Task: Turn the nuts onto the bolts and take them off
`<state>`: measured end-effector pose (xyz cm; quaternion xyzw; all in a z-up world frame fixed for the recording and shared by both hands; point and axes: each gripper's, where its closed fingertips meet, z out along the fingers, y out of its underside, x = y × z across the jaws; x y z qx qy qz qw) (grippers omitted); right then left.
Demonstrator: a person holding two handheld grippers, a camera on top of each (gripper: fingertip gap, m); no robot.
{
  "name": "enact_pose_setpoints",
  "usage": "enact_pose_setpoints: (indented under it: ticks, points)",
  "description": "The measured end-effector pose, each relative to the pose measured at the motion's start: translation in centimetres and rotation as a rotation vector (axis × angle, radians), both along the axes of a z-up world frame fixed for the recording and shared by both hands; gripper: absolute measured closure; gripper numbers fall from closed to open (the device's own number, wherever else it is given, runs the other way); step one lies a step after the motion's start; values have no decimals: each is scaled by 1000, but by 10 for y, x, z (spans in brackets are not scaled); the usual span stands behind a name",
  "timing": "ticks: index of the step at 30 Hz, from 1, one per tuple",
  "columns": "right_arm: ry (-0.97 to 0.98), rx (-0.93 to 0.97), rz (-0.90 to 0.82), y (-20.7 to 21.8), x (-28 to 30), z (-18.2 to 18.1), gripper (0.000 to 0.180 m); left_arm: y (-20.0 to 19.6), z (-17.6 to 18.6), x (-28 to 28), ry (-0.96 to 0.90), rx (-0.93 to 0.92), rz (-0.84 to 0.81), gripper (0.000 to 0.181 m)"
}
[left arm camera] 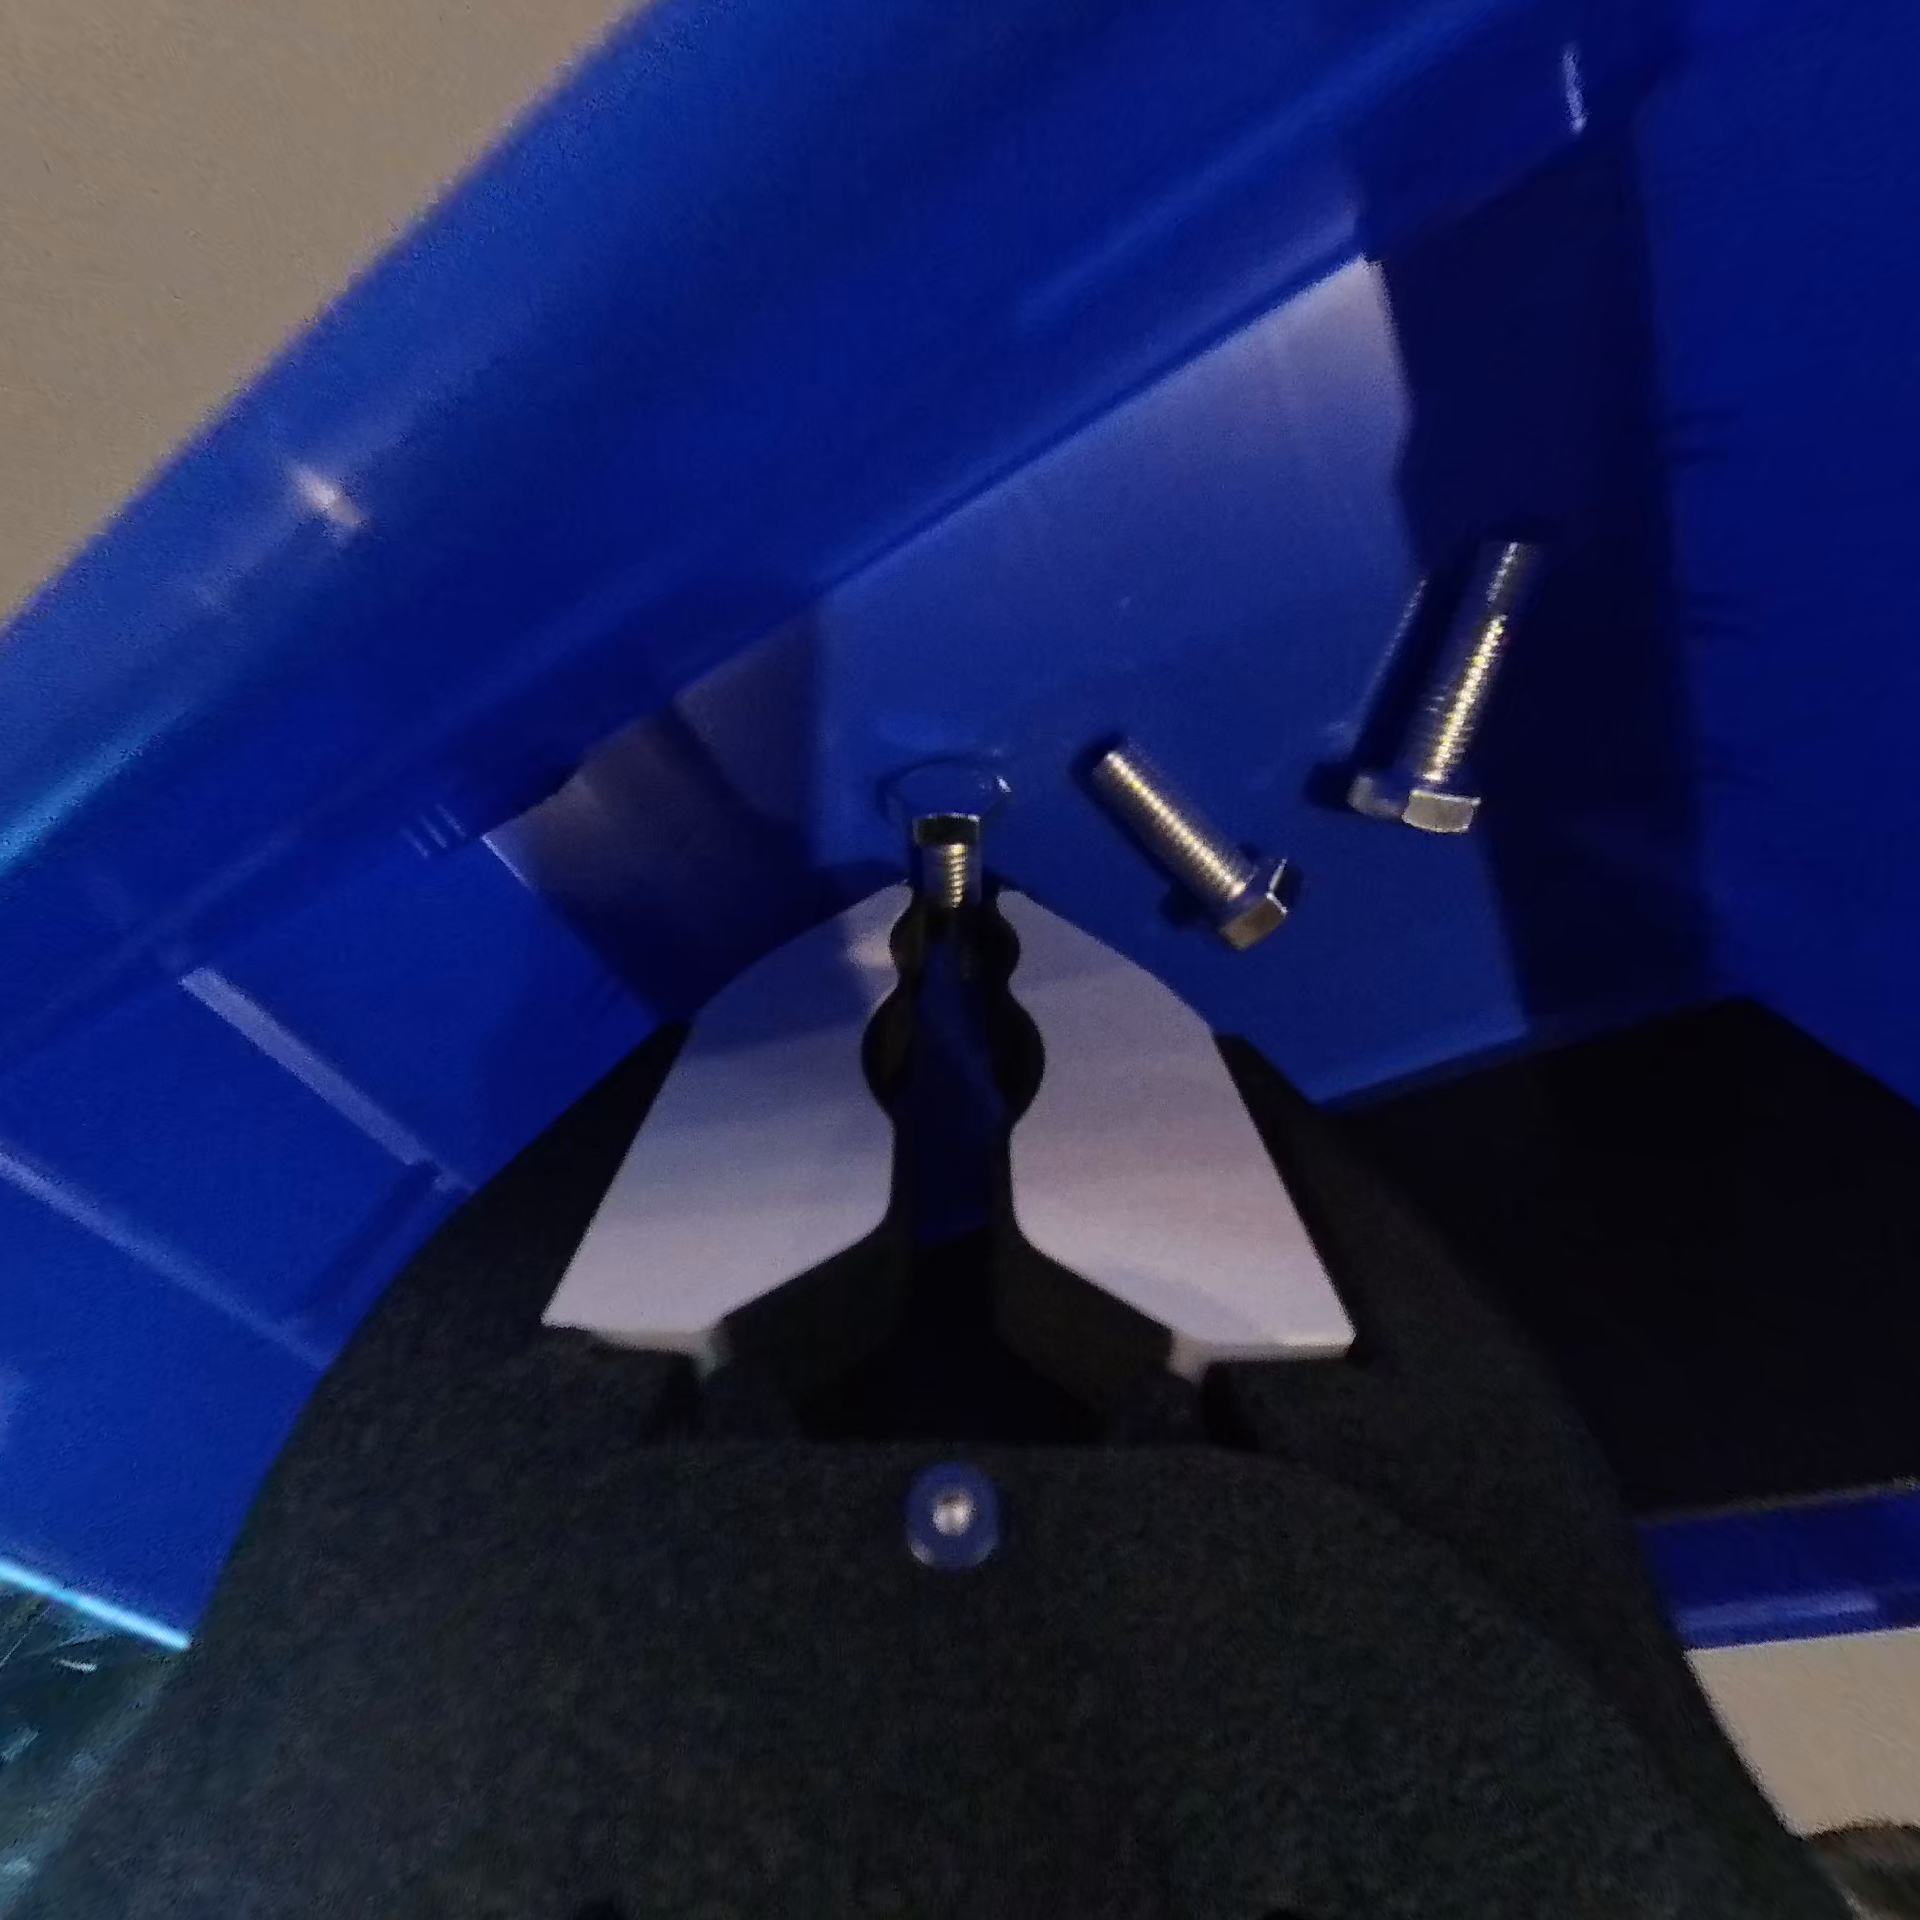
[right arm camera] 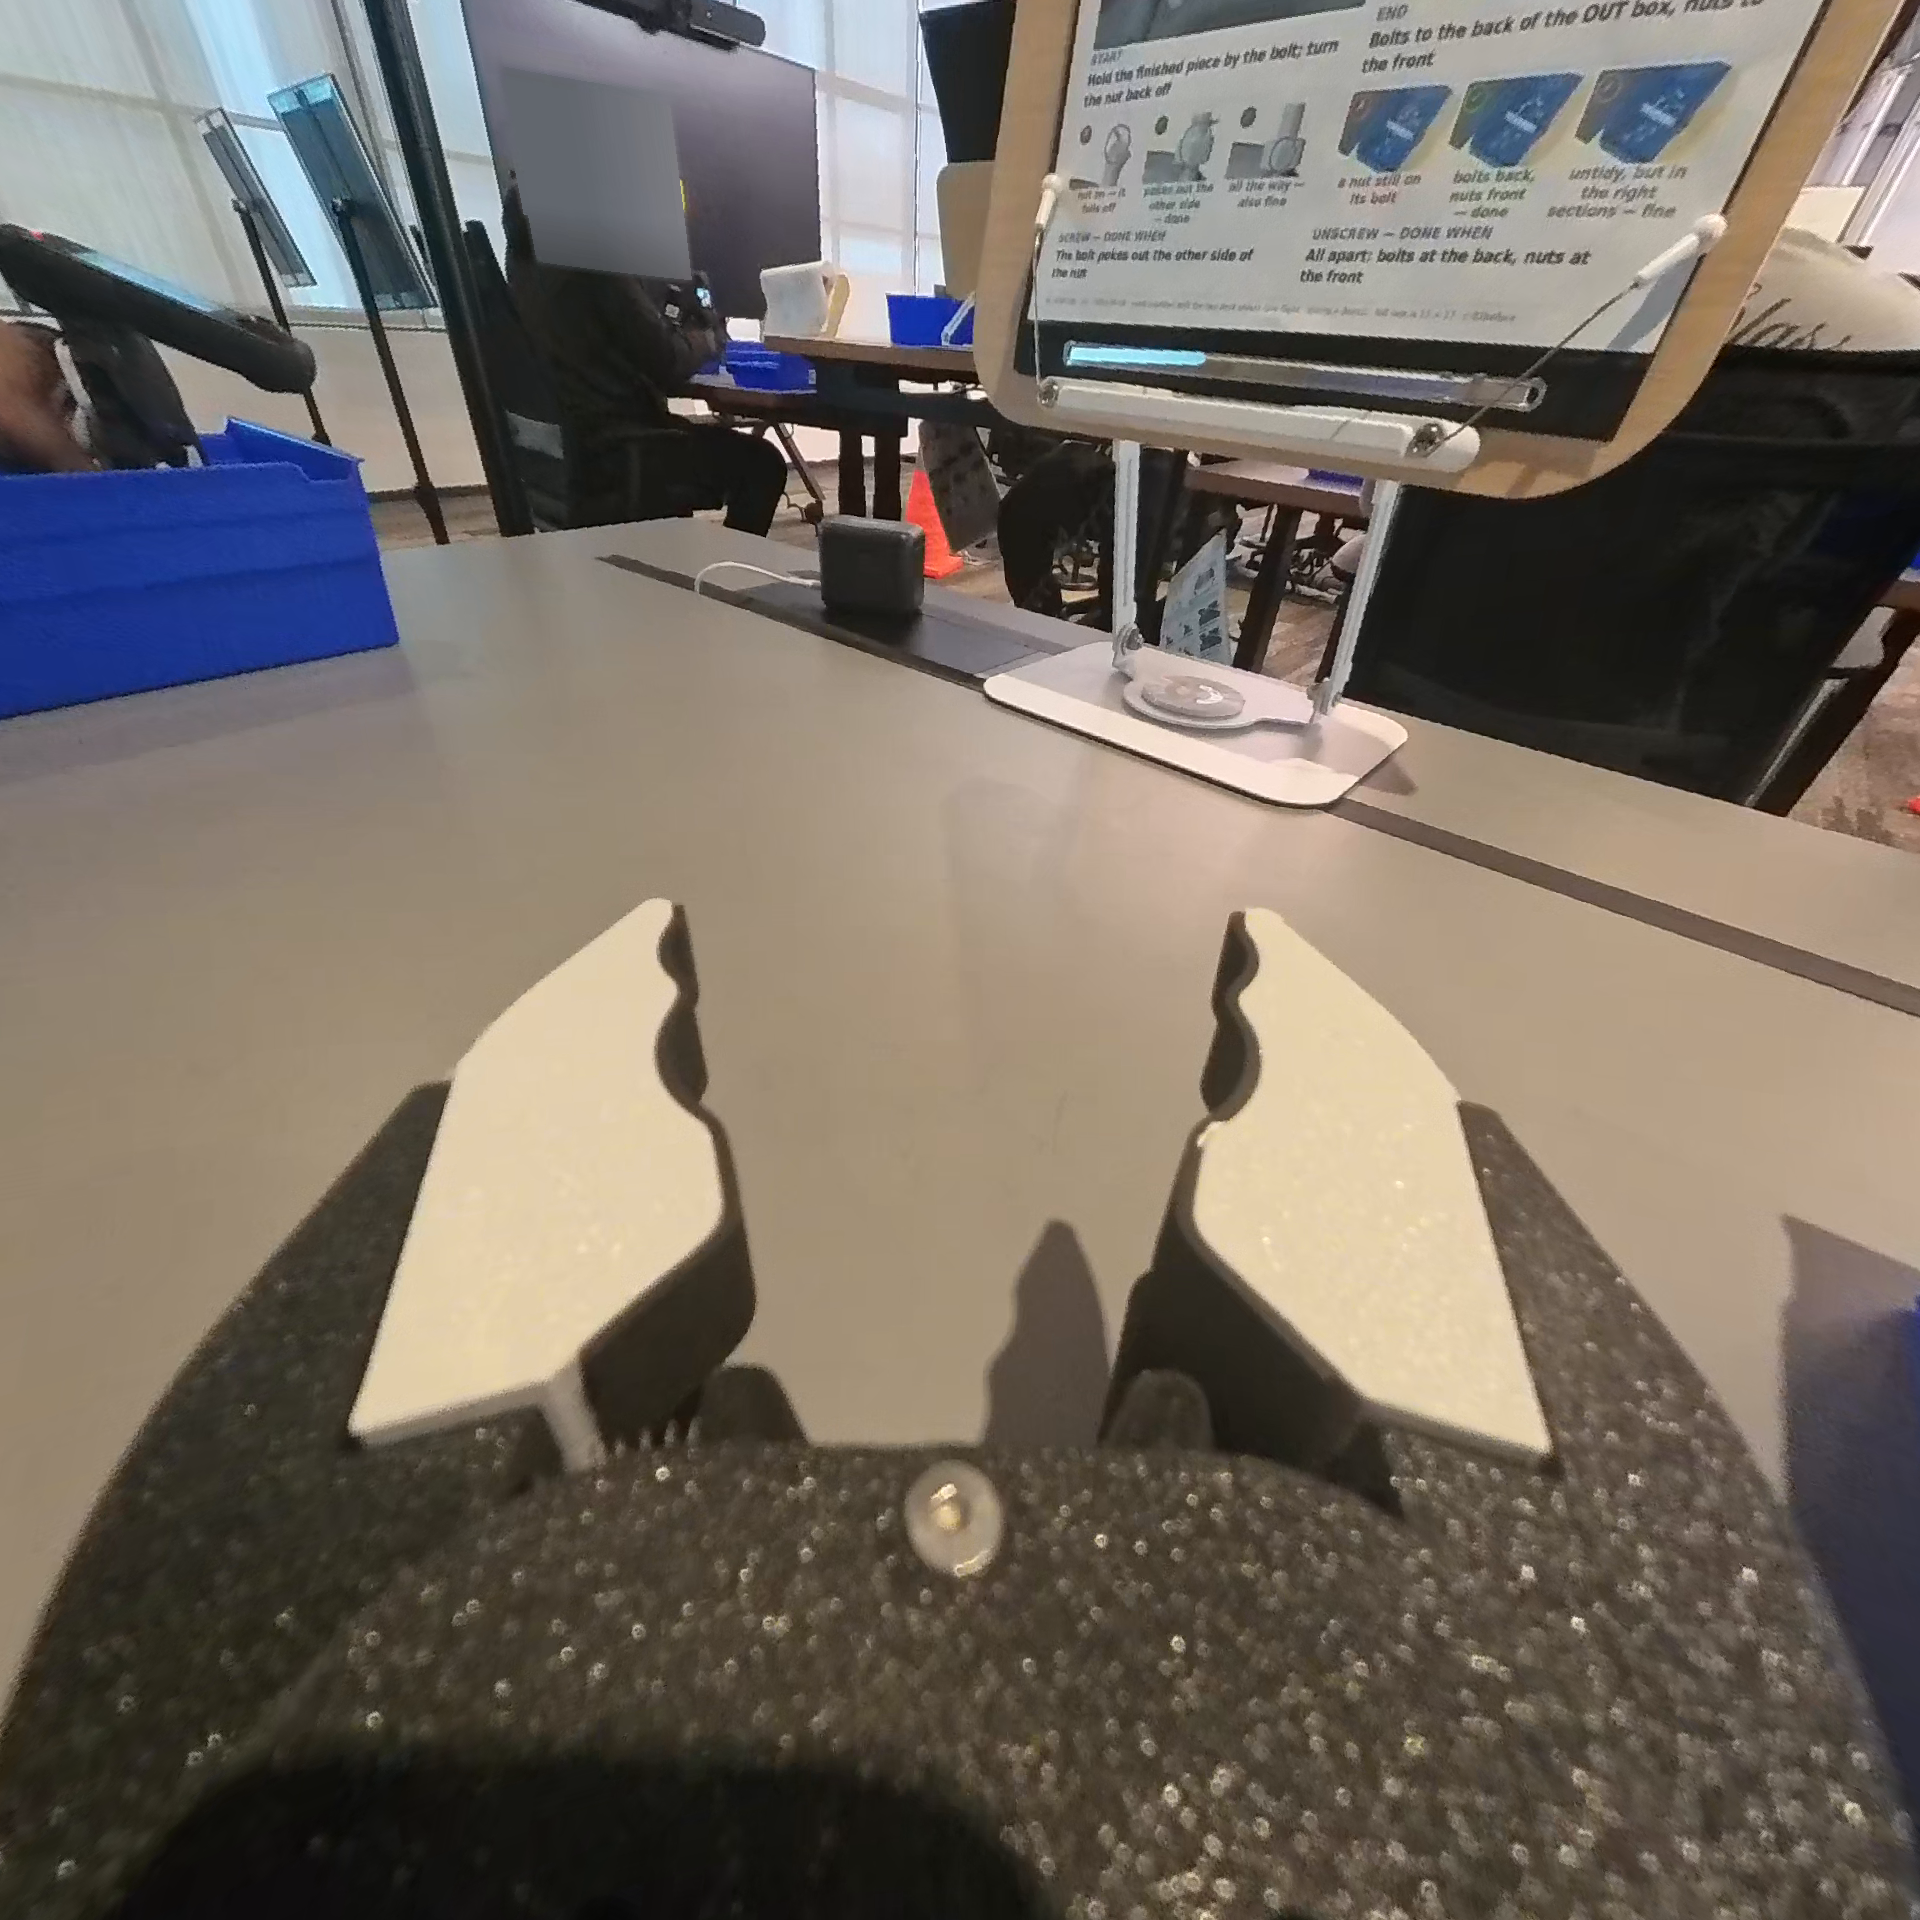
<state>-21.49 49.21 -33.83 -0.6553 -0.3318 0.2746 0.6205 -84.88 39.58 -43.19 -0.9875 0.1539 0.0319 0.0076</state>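
In the left wrist view my left gripper (left arm camera: 948, 914) is inside a blue plastic bin (left arm camera: 727, 436). Its white fingers are shut on the shank of a small steel bolt (left arm camera: 945, 857), whose head points away from me toward the bin floor. Two more steel bolts lie loose on the bin floor: a short one (left arm camera: 1195, 847) just right of my fingertips and a longer one (left arm camera: 1449, 696) by the right wall. No nut shows. In the right wrist view my right gripper (right arm camera: 954, 935) is open and empty, held low over the grey table (right arm camera: 935, 831).
A blue bin (right arm camera: 177, 582) stands at the table's left. A tablet stand (right arm camera: 1195, 717) holding an instruction sheet (right arm camera: 1382, 166) stands at the far right, a small black box (right arm camera: 871, 566) with a white cable behind. A person sits at a farther table.
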Motion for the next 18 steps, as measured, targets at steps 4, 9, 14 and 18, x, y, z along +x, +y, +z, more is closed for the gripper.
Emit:
enact_pose_setpoints:
  ticks: [4,9,14,18]
  points:
    - [1,2,5,-1,0,0,86,1,13,-1,-3,58,4,171]
    - [5,2,14,-3,-2,1,86,1,61,5,5,179,-9,171]
    - [20,3,18,-3,-1,3,87,7,130,54,-16,320,-110,171]
    - [23,3,26,-4,-1,4,87,16,168,152,-92,366,-305,171]
